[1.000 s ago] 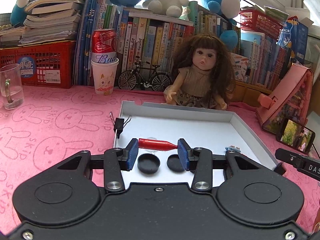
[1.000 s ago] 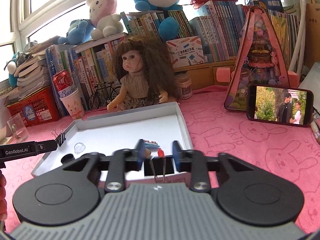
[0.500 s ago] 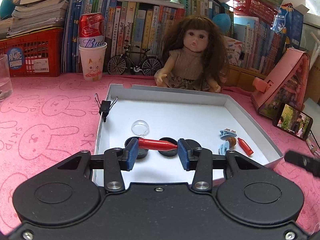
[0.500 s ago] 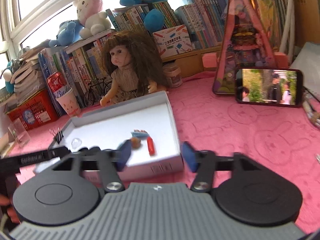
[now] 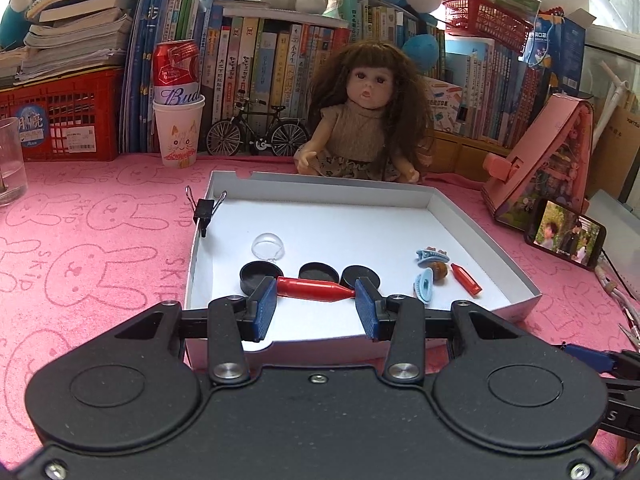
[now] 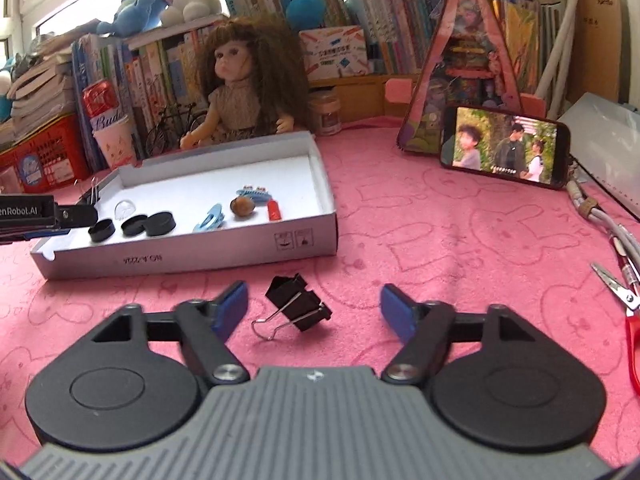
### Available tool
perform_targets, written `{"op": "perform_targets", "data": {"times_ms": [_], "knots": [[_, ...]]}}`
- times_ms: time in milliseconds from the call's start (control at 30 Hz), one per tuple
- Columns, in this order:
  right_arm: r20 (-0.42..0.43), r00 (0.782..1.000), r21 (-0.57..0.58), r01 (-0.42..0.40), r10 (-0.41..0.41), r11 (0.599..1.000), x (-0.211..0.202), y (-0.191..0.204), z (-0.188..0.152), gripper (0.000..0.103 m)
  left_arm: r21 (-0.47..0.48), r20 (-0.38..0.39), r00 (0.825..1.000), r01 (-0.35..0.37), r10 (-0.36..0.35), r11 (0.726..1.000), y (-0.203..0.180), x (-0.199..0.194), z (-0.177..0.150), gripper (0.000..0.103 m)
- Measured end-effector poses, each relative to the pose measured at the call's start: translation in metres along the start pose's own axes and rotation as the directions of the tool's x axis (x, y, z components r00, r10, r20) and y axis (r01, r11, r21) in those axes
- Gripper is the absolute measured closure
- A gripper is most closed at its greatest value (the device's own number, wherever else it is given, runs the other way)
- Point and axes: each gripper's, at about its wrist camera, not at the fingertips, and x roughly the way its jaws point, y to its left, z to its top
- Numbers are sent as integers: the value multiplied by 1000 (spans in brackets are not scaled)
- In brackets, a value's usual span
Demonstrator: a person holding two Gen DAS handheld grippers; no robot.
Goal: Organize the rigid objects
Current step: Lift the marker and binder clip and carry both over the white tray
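Observation:
My left gripper [image 5: 316,297] is shut on a red crayon [image 5: 314,289], held lengthwise between its blue pads above the near end of the white box tray [image 5: 486,236]. In the tray lie three black caps [image 5: 258,276], a clear dome [image 5: 268,246], blue hair clips [image 5: 425,286], a brown nut [image 5: 439,272] and a short red crayon [image 5: 466,284]. My right gripper [image 6: 314,312] is low over the pink cloth in front of the tray [image 6: 224,248]. Its jaws are closing, with a black binder clip [image 6: 298,305] lying between them, untouched by the pads.
Another binder clip [image 5: 204,212] grips the tray's left wall. A doll [image 5: 366,120] sits behind the tray before rows of books. A phone [image 6: 504,146] leans on a pink house-shaped box [image 6: 468,68] at right. Red scissors [image 6: 632,344] and cables [image 6: 600,216] lie at far right.
The right gripper opened over the tray's right corner, then drew back and sank to the cloth around the binder clip. The left gripper pulled back a little, still gripping the red crayon.

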Motion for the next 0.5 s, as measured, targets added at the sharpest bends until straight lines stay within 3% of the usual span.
{"op": "perform_targets", "data": {"times_ms": [100,500], "knots": [[-5,1000,-23,-3,3,1000,-2,2,1,72,11,5,1000,1,-1,1000,-2,-4,-2,63],[82,994,10,-78,77,997,-17,1,24,73,4,7,1000,2,-2,1000,-2,-8,-2,63]]}}
